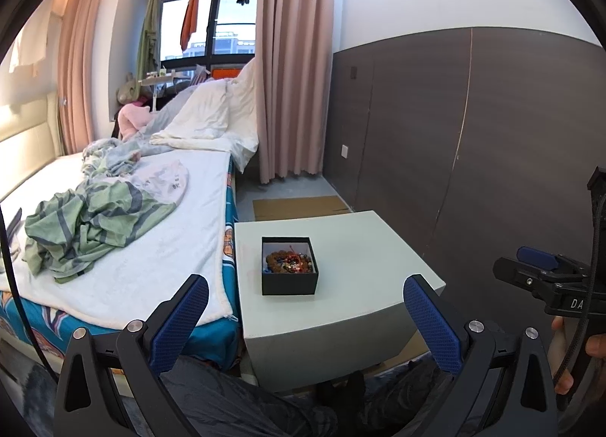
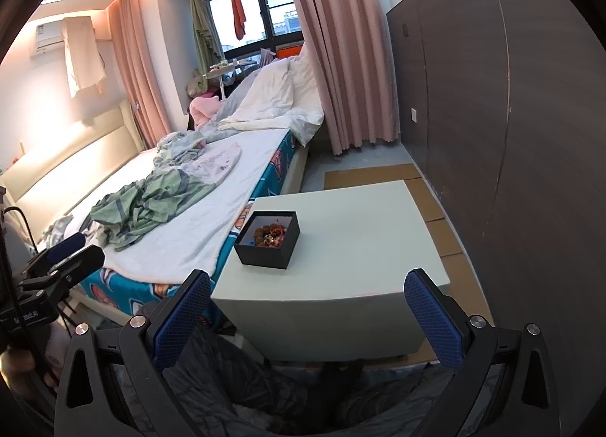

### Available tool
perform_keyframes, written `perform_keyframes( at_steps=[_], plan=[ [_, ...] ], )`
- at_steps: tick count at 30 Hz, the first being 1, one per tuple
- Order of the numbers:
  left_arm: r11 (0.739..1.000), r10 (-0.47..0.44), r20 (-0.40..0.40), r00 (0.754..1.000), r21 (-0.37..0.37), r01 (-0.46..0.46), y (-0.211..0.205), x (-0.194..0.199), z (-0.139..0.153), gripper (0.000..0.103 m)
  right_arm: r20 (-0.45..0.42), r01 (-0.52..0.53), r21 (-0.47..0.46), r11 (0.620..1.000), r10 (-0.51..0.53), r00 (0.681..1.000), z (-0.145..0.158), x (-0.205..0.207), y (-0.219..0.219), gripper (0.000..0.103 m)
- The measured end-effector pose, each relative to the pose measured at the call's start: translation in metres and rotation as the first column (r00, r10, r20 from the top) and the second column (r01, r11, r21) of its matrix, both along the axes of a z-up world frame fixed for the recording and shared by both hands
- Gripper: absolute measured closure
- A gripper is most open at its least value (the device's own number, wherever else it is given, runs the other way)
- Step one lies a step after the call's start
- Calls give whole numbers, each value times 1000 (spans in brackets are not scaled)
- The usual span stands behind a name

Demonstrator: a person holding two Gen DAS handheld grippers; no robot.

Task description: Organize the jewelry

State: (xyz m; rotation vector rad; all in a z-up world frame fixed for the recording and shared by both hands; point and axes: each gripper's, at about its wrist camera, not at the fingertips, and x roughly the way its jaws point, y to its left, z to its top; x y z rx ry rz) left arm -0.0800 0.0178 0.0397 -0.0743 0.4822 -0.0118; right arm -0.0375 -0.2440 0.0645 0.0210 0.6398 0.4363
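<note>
A small black open box (image 1: pixel 289 265) stands on a pale square table (image 1: pixel 363 270). Inside it lies a tangle of bead bracelets and red cord jewelry (image 1: pixel 291 262). The box also shows in the right wrist view (image 2: pixel 267 239), with the jewelry (image 2: pixel 270 235) in it, on the table (image 2: pixel 360 247). My left gripper (image 1: pixel 306 295) is open and empty, held back from the table's near edge. My right gripper (image 2: pixel 308 290) is open and empty, also short of the table. The right gripper shows at the right edge of the left wrist view (image 1: pixel 549 270).
A bed (image 1: pixel 151 232) with a white blanket and crumpled green striped clothes (image 1: pixel 87 228) touches the table's left side. A dark panelled wall (image 1: pixel 473 141) runs along the right. Flat cardboard (image 2: pixel 435 209) lies on the floor beside the table. Pink curtains (image 1: pixel 295 58) hang behind.
</note>
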Motion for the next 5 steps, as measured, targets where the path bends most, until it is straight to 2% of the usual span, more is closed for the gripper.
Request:
perform_keyframes(
  at_steps=[5],
  plan=[
    [1000,9,-11,1000,-7,-9,1,10,-2,0,3,-10,-5,1000,10,1000,-3,3,3,0]
  ],
)
